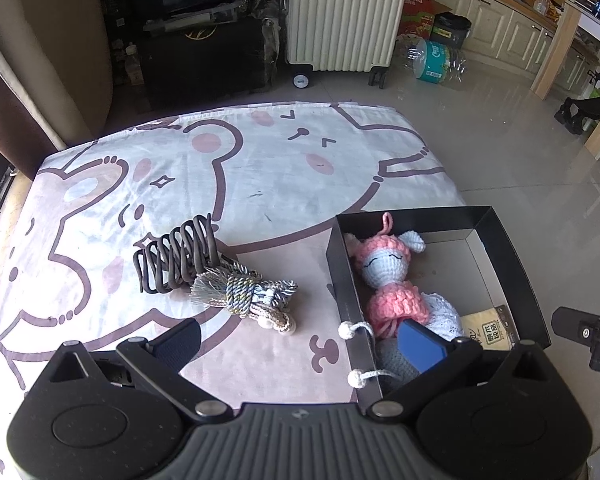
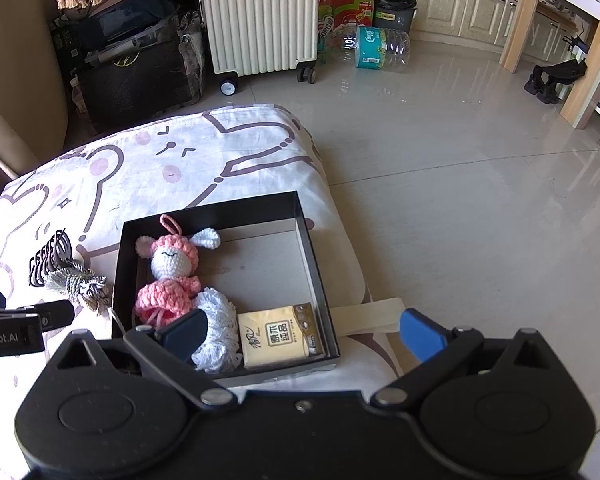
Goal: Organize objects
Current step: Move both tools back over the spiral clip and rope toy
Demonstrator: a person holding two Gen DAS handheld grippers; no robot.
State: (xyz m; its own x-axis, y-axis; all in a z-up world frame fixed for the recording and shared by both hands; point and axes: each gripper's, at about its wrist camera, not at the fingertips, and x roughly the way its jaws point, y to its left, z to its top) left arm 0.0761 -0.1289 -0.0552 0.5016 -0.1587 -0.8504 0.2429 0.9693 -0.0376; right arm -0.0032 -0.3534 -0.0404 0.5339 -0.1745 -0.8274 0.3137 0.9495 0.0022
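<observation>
A black open box [image 1: 516,264] [image 2: 314,264] sits at the table's right edge. In it lie a pink and white crochet doll [image 1: 384,264] [image 2: 172,268], a white knit piece [image 2: 220,320] and a yellow tissue pack [image 2: 280,334] [image 1: 490,326]. On the cartoon cloth left of the box lie a dark coiled hair clip [image 1: 176,256] [image 2: 50,258] and a tasselled rope bundle [image 1: 244,292] [image 2: 82,284]. My left gripper [image 1: 300,340] is open and empty, straddling the box's left wall. My right gripper [image 2: 300,330] is open and empty over the box's near right part.
The table is covered with a white and pink cartoon cloth [image 1: 228,168]. Beyond it stand a cream suitcase [image 1: 340,16], dark boxes [image 1: 204,60], a plastic bottle pack [image 2: 376,48] and tiled floor [image 2: 460,200]. A beige strap [image 2: 368,316] lies right of the box.
</observation>
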